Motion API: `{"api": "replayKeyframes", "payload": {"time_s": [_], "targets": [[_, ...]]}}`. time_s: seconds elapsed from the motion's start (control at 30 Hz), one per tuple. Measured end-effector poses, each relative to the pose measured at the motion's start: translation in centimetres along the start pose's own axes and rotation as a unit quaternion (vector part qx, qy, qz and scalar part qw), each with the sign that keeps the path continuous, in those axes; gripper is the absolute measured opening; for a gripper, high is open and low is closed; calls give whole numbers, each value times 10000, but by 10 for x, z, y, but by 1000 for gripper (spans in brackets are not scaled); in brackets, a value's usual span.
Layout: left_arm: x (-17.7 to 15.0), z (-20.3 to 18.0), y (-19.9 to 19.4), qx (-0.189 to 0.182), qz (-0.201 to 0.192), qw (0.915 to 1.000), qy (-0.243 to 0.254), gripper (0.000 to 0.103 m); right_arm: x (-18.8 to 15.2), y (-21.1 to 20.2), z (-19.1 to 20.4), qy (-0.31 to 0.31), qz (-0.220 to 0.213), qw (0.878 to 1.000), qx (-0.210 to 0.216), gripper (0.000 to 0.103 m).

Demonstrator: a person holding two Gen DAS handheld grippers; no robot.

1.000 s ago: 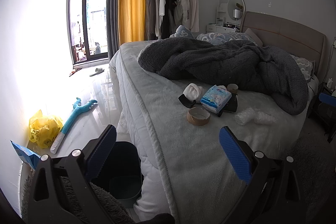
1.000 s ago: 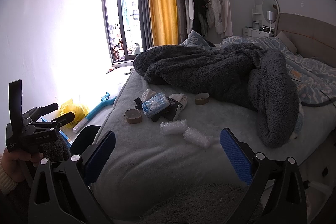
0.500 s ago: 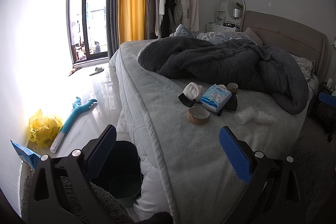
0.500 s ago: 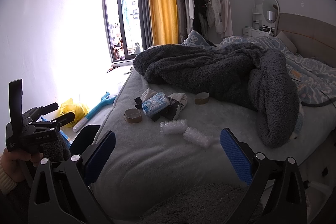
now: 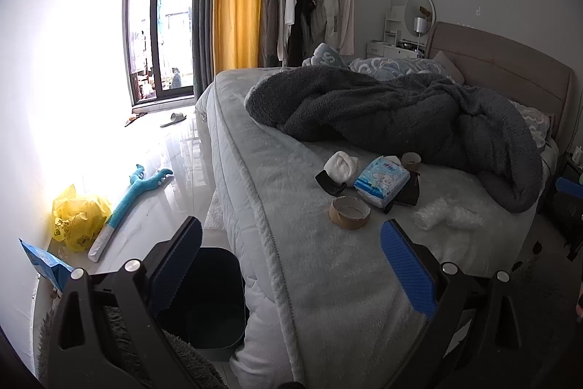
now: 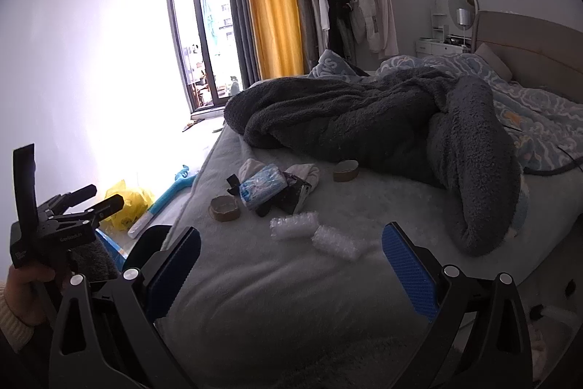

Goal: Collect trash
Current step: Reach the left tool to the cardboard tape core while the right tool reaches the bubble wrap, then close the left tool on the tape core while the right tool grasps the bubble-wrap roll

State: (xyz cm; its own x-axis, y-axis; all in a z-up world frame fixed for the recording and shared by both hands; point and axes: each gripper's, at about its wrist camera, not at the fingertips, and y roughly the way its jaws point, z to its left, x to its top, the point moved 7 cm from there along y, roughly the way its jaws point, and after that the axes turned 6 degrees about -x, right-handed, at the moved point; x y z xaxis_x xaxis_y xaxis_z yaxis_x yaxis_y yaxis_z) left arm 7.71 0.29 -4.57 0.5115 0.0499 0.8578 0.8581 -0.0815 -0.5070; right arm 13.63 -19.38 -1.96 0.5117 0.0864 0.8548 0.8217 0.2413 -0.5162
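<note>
Litter lies on the grey bed: a brown tape roll [image 5: 349, 212] [image 6: 225, 207], a blue tissue pack [image 5: 382, 181] [image 6: 263, 186], a white sock [image 5: 341, 166], a second tape roll [image 5: 411, 161] [image 6: 346, 169], a dark wrapper [image 6: 295, 195] and bubble wrap pieces [image 5: 442, 214] [image 6: 315, 231]. A dark bin [image 5: 211, 294] [image 6: 147, 245] stands on the floor beside the bed. My left gripper [image 5: 289, 257] is open, short of the bed's corner, above the bin. My right gripper [image 6: 291, 265] is open over the bed's foot, with the bubble wrap just beyond it.
A heaped grey blanket [image 5: 400, 112] fills the bed's far half. On the floor by the wall lie a yellow bag [image 5: 78, 217], a blue toy [image 5: 135, 195] and a blue packet [image 5: 40, 259]. A hand [image 6: 25, 294] holds the left gripper's handle at the right wrist view's left edge.
</note>
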Motion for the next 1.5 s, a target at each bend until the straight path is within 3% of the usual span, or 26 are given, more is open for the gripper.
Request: {"api": "replayKeyframes", "payload": {"time_s": [0.1,0.27,0.5,0.7,0.93,1.2,1.5], "targets": [[4,0,7,-40,49,10000,-50,100,-10,22,-1,-156,270,9994,-134,100],[7,-5,26,-236,213,9995,7,99,-12,40,-4,-116,354,9992,-152,100],[6,-15,59,-491,448,9978,22,99,-22,73,-23,79,636,9971,-406,100],[6,-22,91,-473,549,9974,-11,99,-33,101,-34,469,934,9941,-299,100],[1,-21,125,-457,745,9961,-146,98,-43,135,-48,687,1177,9901,-343,83],[-11,-26,152,-657,923,9933,-241,92,-52,152,-49,838,1362,9871,-101,73],[-17,-31,169,-813,1022,9910,-284,83,-50,153,-47,906,1280,9876,28,63]]}}
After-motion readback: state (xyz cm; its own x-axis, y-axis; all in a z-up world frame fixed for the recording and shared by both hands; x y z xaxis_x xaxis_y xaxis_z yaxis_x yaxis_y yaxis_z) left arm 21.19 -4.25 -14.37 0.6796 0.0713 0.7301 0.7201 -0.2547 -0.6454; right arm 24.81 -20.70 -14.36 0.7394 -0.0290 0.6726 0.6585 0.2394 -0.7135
